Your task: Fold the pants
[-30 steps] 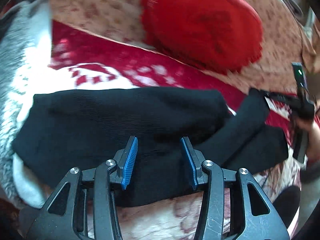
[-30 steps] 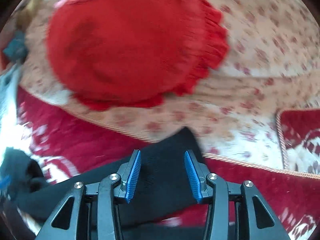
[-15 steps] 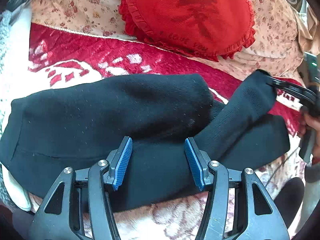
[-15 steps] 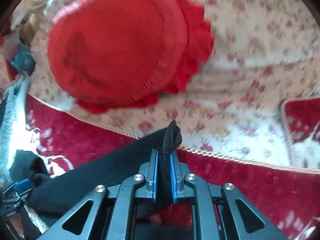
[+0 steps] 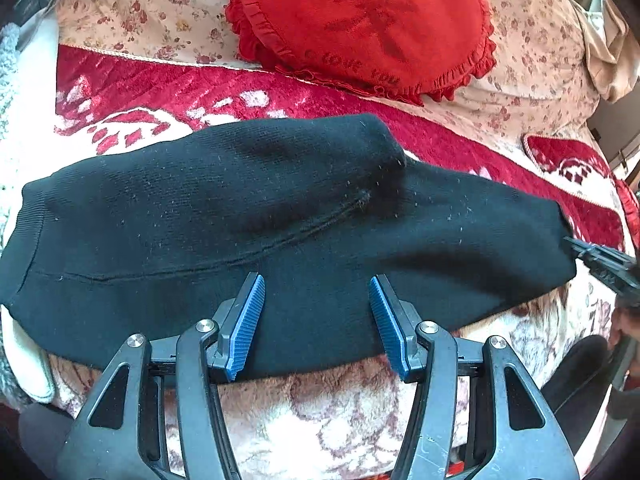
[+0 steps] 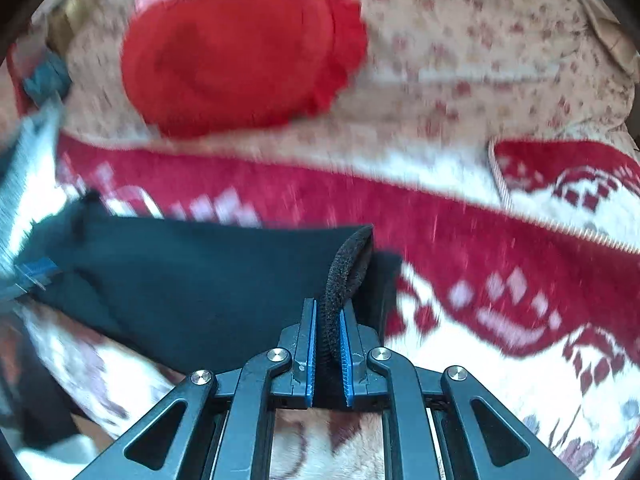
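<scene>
Black knit pants lie stretched across the red and cream blanket, waistband at the left, legs running to the right. My left gripper is open and empty, hovering over the near edge of the pants. My right gripper is shut on the black cuff at the leg end of the pants. In the left wrist view the right gripper shows at the far right, pinching that leg end. The right wrist view is blurred by motion.
A red heart-shaped ruffled cushion rests on the floral sofa back behind the pants; it also shows in the right wrist view. A grey fleecy cloth lies at the left. A second red cushion sits at the right.
My right gripper closed on the leg cuff and pulled it out to the right, laying the leg straight. My left gripper stayed open and moved closer over the pants.
</scene>
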`<state>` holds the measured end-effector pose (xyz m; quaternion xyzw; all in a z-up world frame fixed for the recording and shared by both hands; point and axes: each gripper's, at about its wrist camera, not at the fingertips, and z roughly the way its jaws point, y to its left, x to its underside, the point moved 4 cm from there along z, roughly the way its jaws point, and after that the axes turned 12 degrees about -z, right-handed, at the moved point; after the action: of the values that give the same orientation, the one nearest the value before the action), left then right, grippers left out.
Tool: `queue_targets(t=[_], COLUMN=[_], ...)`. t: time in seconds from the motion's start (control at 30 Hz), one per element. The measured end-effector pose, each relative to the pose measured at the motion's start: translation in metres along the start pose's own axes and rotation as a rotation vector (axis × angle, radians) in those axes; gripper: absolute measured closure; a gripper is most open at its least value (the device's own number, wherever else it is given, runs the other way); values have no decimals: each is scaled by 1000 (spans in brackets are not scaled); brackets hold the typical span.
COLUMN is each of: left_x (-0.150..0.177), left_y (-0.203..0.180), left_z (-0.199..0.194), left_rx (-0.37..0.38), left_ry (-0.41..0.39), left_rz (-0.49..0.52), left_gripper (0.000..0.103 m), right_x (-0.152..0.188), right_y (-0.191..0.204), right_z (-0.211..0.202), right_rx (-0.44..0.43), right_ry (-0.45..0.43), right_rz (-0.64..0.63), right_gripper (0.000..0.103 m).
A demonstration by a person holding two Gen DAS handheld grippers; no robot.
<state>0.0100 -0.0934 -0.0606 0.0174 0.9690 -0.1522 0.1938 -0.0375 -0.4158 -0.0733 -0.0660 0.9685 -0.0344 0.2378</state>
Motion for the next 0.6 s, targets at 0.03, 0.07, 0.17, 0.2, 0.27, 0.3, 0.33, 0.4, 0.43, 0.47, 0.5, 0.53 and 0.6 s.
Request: queue_targets(t=[0.03,0.07,0.17,0.2,0.27,0.3,0.33,0.4,0.43,0.47,0.5,0.53,0.6], left_x=[1,1,0,1,2,3,4,4,4,3,3,3,4], left_y=[0,2,4,3,1,-1,-3,-6,-8,-9,-10,-11,-12], left_z=[-2,-4,-4,-4,-4,-4,-4,-5,-6,-7,-7,-7,-4], left_rx=[4,8,4,0,-13,-15,-13,-7,-1,3,4,4,2], left_ry=[0,1,-1,-3,-8,-9,-6,0,1,-1,-5,-5,1], left_rz=[-1,-8,-27,-29,-21,-12,-5,1,3,3,1,1,4], left_gripper=[49,49,50,50,50,49,50,50,50,50,50,50,50], right_x=[4,7,5,3,1,0,0,1,2,3,3,4,5], right_y=[0,1,2,2,2,3,1,-6,-8,-10,-11,-10,-9], right_z=[3,4,-5,-7,-8,-8,-6,-3,-4,-7,-7,-8,-9], right_rx=[-1,-4,17,33,78,92,116,135,117,99,97,96,95], right_ry=[10,12,0,-3,1,5,13,19,11,0,-2,-2,-3], right_rz=[-2,-3,-23,-36,-63,-67,-71,-62,-49,-36,-37,-43,-45], right_gripper=[94,94,94,94,94,99,100,101,101,101,101,101,101])
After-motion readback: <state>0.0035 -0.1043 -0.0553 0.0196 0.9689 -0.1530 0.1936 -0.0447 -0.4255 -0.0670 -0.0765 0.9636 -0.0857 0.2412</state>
